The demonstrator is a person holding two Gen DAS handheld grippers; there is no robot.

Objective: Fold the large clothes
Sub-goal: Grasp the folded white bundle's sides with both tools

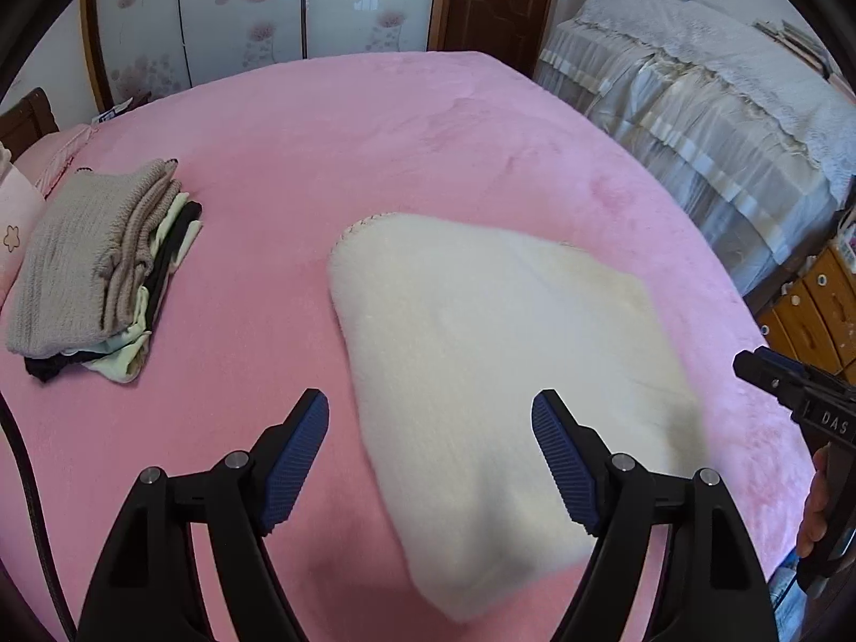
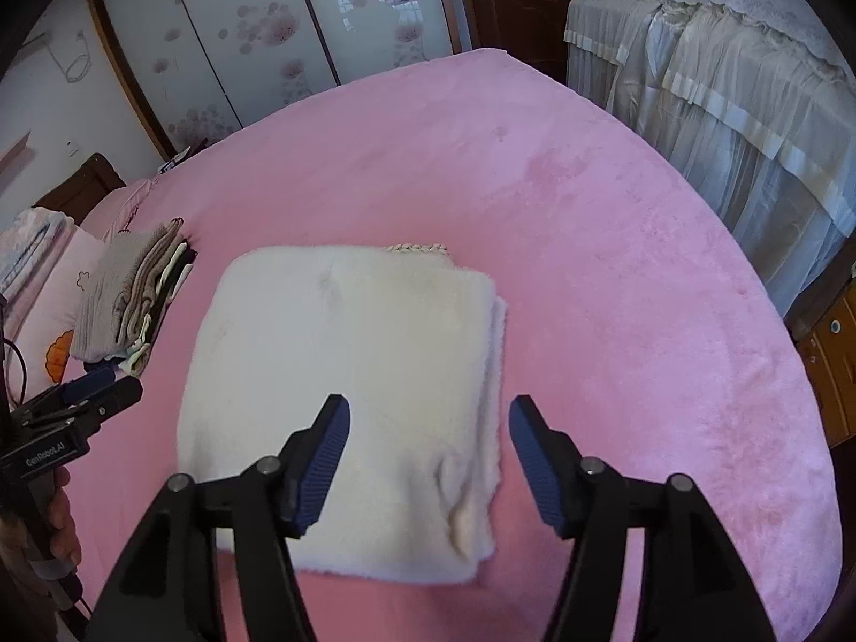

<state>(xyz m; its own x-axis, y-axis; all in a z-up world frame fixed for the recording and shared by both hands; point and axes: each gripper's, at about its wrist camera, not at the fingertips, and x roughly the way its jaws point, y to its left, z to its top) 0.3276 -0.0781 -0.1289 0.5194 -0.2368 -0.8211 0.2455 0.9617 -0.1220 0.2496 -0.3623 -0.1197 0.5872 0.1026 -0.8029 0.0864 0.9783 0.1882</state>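
A white fluffy garment [image 1: 481, 374] lies folded into a thick rectangle on the pink bed [image 1: 374, 134]; it also shows in the right wrist view [image 2: 348, 374]. My left gripper [image 1: 430, 412] is open and empty, hovering over the garment's near left part. My right gripper [image 2: 428, 417] is open and empty above the garment's near right edge. The right gripper shows at the right edge of the left wrist view [image 1: 786, 380]. The left gripper shows at the left of the right wrist view [image 2: 91, 396].
A stack of folded clothes [image 1: 101, 278], beige knit on top, sits at the bed's left, also in the right wrist view [image 2: 134, 299]. A lace-covered piece of furniture [image 1: 722, 107] stands right, wooden drawers [image 1: 813, 315] below it. Wardrobe doors [image 2: 267, 27] stand behind.
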